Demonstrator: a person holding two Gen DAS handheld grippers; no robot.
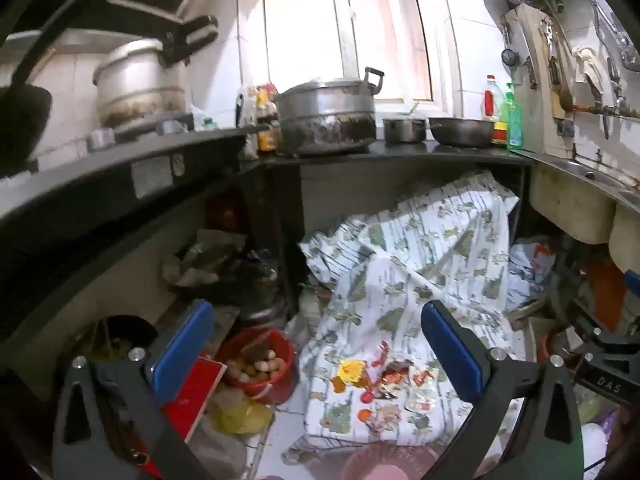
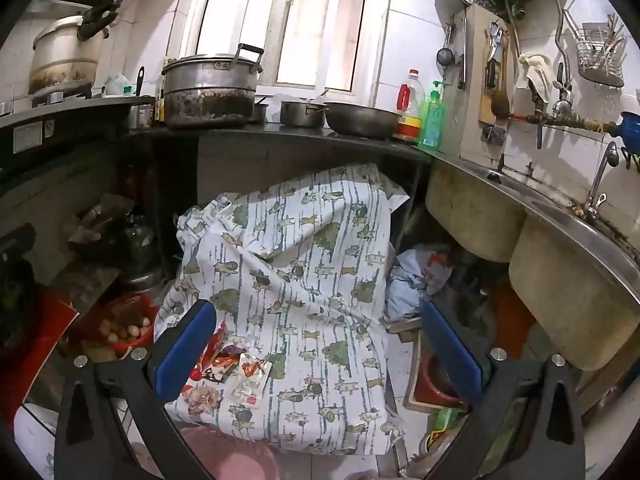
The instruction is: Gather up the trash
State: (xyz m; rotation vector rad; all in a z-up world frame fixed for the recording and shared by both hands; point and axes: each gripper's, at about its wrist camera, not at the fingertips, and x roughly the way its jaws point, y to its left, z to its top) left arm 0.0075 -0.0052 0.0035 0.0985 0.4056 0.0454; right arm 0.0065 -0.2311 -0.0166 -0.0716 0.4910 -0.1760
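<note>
1. Two grippers, both mine, both spread wide with nothing between the pads: left gripper (image 1: 318, 354), right gripper (image 2: 318, 350).
2. Between my left fingers lie the wrappers (image 1: 386, 380), on the patterned cloth (image 1: 420, 248).
3. By my right gripper's left finger sit the same wrappers (image 2: 236, 368).
4. Just left of my left fingers: a red bucket (image 1: 280, 390) of eggs.
</note>
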